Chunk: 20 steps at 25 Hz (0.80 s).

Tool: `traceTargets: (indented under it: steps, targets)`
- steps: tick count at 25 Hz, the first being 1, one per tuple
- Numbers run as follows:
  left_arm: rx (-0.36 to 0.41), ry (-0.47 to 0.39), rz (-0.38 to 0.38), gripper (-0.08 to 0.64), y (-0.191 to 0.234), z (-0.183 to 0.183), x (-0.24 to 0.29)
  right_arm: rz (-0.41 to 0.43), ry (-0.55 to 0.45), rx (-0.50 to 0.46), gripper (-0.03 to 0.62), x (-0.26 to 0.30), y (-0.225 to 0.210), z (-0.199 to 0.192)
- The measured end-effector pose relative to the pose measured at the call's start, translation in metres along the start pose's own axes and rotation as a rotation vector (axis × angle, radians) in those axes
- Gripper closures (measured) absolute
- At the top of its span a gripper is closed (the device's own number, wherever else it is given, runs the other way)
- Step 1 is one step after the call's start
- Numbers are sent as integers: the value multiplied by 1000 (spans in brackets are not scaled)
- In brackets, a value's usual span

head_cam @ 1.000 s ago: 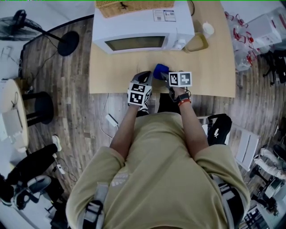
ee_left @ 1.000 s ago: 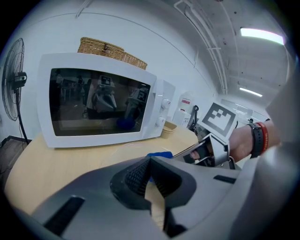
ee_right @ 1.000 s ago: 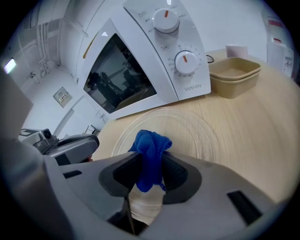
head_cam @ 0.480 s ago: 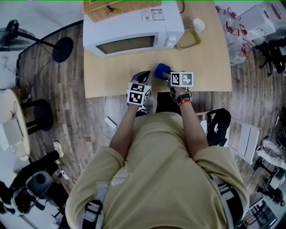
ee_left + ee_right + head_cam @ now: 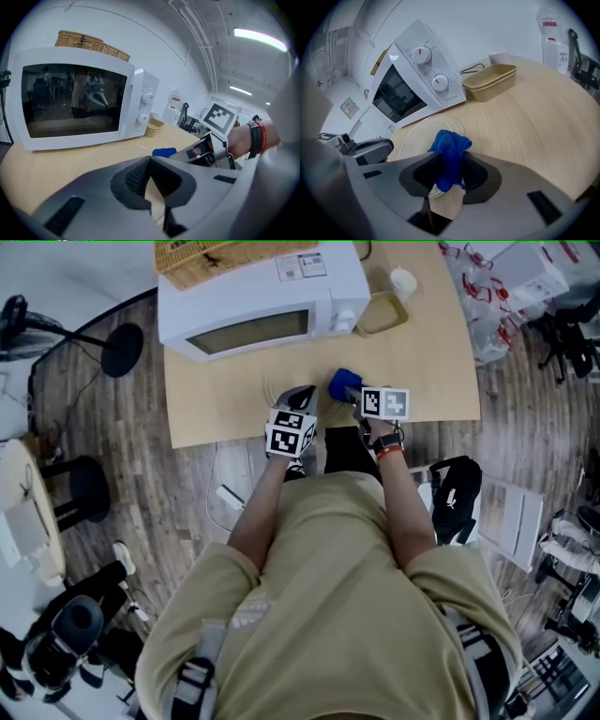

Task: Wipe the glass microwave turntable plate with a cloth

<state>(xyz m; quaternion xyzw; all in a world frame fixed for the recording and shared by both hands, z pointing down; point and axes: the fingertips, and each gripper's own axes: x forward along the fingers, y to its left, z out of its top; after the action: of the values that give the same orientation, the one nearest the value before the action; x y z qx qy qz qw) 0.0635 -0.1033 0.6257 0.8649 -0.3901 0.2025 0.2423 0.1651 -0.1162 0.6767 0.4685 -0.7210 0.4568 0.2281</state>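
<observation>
**Q:** Pose of the arms?

**A:** Shows the left forearm (image 5: pixel 261 507) and right forearm (image 5: pixel 398 507) stretched forward from the torso to the near edge of the surface (image 5: pixel 431 362). Places the left hand-held gripper (image 5: pixel 150 161) at 9 o'clock of the right hand-held gripper (image 5: pixel 448 180), near it but apart. Marks a red band (image 5: pixel 388 453) on the right wrist.

**Q:** State of the jaws?

**A:** On the left, pressed together at the tips, with nothing visible between them. On the right, clamped on a blue cloth (image 5: pixel 450 146), bunched, standing up above the pads and hanging a little below them.

**Q:** Appearance and place of the glass turntable plate (image 5: pixel 417 136)?

**A:** Clear, round and flat on the surface, at 6 o'clock of the white microwave (image 5: pixel 253 296) with its door shut. Faint against the wood, traced mainly by its rim. In the right gripper view, spreads toward 10 o'clock from the cloth, with the left hand-held gripper at its 8 o'clock edge. Cannot tell whether cloth and glass touch. Shows a beige tray (image 5: pixel 490 82) at 1 o'clock of the cloth, just beside the microwave.
</observation>
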Motion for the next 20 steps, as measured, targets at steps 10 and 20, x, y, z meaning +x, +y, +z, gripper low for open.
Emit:
traceTargets:
  steps: [10, 20]
  targets:
    - [-46, -23, 82, 541, 23, -2, -29, 3, 33, -72, 459, -3, 19, 4]
    - [-142, -88, 203, 541, 71, -12, -80, 262, 98, -58, 462, 32, 113, -7]
